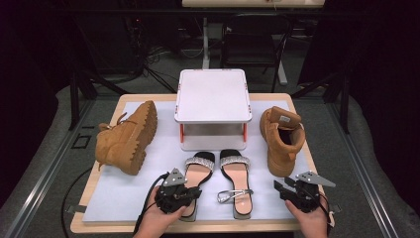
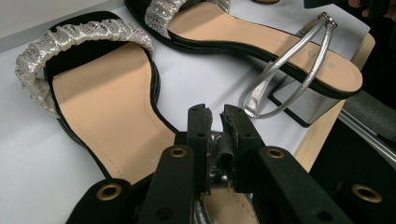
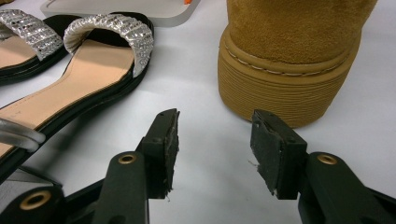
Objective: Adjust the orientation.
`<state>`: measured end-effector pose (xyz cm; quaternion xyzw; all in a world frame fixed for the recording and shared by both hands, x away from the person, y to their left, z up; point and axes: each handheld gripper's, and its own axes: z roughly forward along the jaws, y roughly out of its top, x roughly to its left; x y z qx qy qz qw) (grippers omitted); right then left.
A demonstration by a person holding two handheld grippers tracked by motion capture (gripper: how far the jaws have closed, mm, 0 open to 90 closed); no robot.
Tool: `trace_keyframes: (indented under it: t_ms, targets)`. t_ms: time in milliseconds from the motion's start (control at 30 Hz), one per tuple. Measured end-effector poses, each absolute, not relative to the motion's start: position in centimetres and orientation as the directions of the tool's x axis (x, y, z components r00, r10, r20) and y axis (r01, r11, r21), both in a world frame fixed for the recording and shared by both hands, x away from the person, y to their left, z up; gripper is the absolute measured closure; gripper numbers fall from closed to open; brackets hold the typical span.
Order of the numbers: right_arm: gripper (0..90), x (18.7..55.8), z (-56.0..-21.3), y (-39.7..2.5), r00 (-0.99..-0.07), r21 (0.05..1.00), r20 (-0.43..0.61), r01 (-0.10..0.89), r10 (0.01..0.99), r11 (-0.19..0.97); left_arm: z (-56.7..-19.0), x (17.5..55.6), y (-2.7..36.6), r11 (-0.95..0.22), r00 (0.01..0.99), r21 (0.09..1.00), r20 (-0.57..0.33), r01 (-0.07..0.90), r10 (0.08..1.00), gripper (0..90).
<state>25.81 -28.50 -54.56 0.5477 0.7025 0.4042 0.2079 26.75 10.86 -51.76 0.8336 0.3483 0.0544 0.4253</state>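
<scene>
Boots [image 1: 128, 137] and shelf [image 1: 213, 96] flank left claw's [image 1: 197, 193] sandal [image 1: 197, 171].

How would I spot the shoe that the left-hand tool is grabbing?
Find the white two-tier rack mid-table; two sandals lie in front of it. It is the left sandal, its heel end under the left gripper. The right sandal lies free, its silver strap in plain sight.

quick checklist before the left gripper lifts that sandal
1. Left gripper shut on the left sandal strap: seems so, jaws nearly closed on something silver; cannot tell how firmly.
2. Right gripper open and free: ok.
3. Right sandal apart from the held one: ok.
4. Upright boot clear of the right gripper: ok.
5. White stand top bare: ok.
6. Tipped boot lies on its side: not ok.
</scene>
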Motion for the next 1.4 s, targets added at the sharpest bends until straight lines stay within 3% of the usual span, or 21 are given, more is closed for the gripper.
trace_keyframes:
  t_ms: [300, 700, 1133, 1400]
  targets:
    - [51.4, 25.8, -54.6, -28.4, -0.313, 0.795, 0.154, 0.603, 0.937, 0.071, -51.9, 26.6, 10.9, -0.387, 0.751, 0.756, -0.201, 0.527, 0.629, 80.3]
    - [51.5, 25.9, -54.6, -28.6, -0.31, 0.793, 0.16, 0.606, 0.937, 0.066, -50.9, 26.4, 11.8, -0.325, 0.737, 0.787, -0.23, 0.525, 0.635, 64.2]
    - [51.4, 25.8, -54.6, -28.8, -0.299, 0.791, 0.16, 0.609, 0.941, 0.059, -50.3, 26.5, 16.5, -0.22, 0.646, 0.801, -0.252, 0.557, 0.721, 67.6]
    - [51.4, 26.0, -54.8, -28.7, -0.294, 0.786, 0.161, 0.615, 0.942, 0.058, -51.6, 26.7, 17.0, -0.245, 0.635, 0.766, -0.259, 0.594, 0.728, 68.4]
